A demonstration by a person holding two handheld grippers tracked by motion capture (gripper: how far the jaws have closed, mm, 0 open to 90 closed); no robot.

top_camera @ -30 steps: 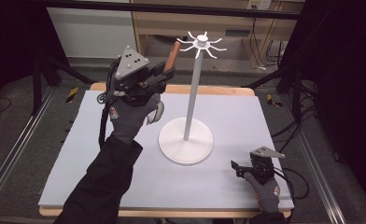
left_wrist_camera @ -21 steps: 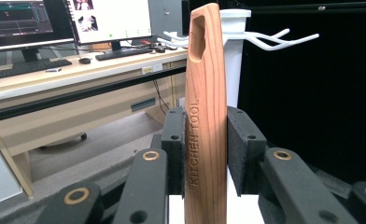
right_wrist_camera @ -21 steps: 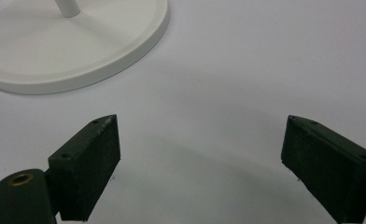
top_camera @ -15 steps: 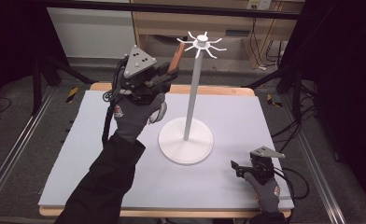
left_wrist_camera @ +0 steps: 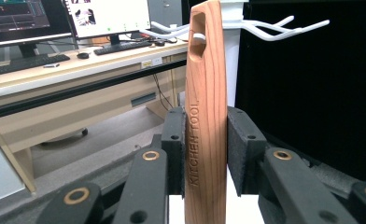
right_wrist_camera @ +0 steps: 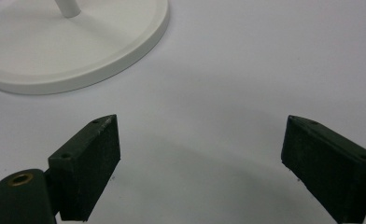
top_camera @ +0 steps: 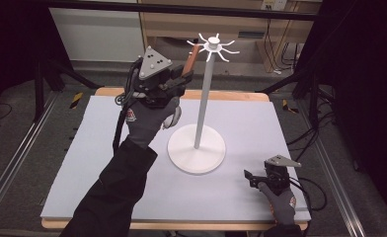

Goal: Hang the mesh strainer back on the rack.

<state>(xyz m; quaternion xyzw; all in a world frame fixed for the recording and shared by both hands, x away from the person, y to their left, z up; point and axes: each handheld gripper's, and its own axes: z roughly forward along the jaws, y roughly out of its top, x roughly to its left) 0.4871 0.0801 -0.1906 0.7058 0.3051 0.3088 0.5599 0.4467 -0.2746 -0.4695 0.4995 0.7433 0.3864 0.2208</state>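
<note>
A wooden kitchen tool (top_camera: 191, 58) stands upright in my raised left gripper (top_camera: 180, 79), which is shut on its handle. In the left gripper view the handle (left_wrist_camera: 206, 107), stamped "KITCHEN TOOL", is clamped between both pads, and a white prong shows through the slot at its top. That top sits level with the hooks (top_camera: 212, 45) of the white stand (top_camera: 196, 148), just left of the pole. The hooks (left_wrist_camera: 265, 28) spread behind the handle. My right gripper (top_camera: 253, 177) rests low at the table's front right, open and empty (right_wrist_camera: 200, 158), near the stand's base (right_wrist_camera: 78, 46).
A pale grey mat (top_camera: 93, 148) covers the wooden table. Black frame legs and cables lie on the floor at both sides. A desk with monitors (left_wrist_camera: 106, 16) and a keyboard stands beyond the table.
My left gripper has carried the wooden tool to the right, closer to the stand's hooks. The right gripper has stayed put.
</note>
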